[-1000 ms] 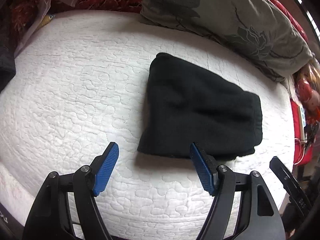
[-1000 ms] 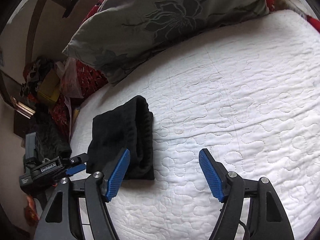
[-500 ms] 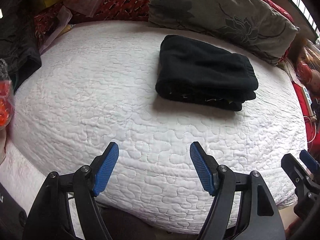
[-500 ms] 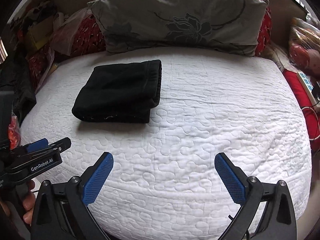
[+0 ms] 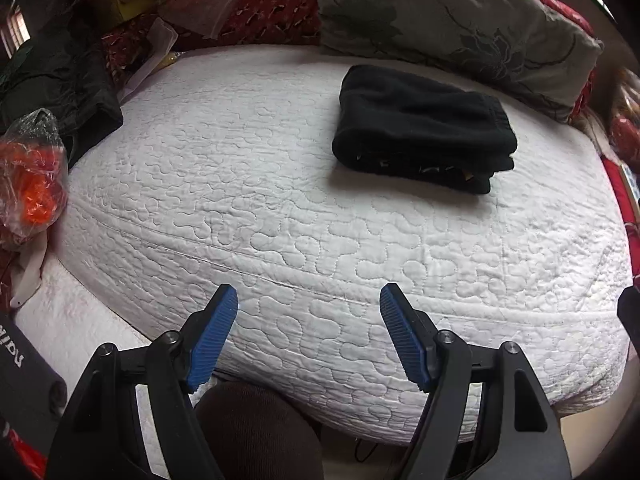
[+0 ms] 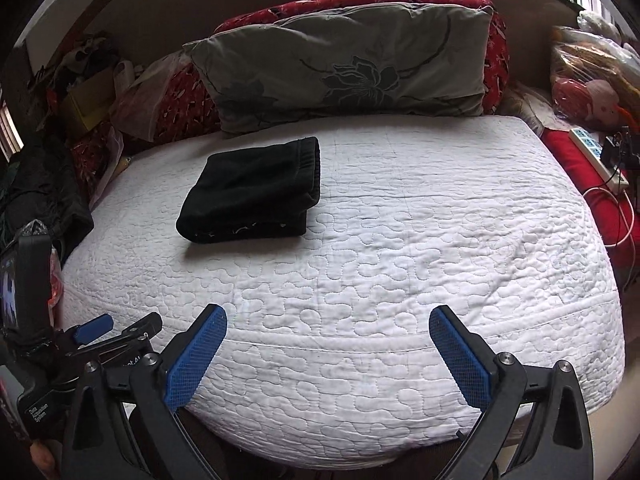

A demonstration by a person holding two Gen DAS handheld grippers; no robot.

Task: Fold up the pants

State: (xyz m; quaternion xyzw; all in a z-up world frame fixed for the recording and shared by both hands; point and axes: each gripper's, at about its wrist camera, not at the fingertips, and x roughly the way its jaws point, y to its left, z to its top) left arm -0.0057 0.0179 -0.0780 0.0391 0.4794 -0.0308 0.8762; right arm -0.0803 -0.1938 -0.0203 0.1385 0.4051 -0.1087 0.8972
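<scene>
Black pants (image 6: 256, 194) lie folded on the white bed (image 6: 400, 260) below a pillow (image 6: 348, 68); left gripper (image 5: 308, 332) and right gripper (image 6: 328, 356) hang released, empty, well apart from them; any snag on return could undo the stack.

Both claws now sit back at the bed's (image 6: 400, 240) near edge, well apart from the folded black pants (image 6: 256, 196); the right claw (image 6: 328, 354) gapes wider, empty.

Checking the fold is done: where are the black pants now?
The folded black pants lie on the white quilted bed, left of centre in the right wrist view, just before the grey floral pillow.
</scene>
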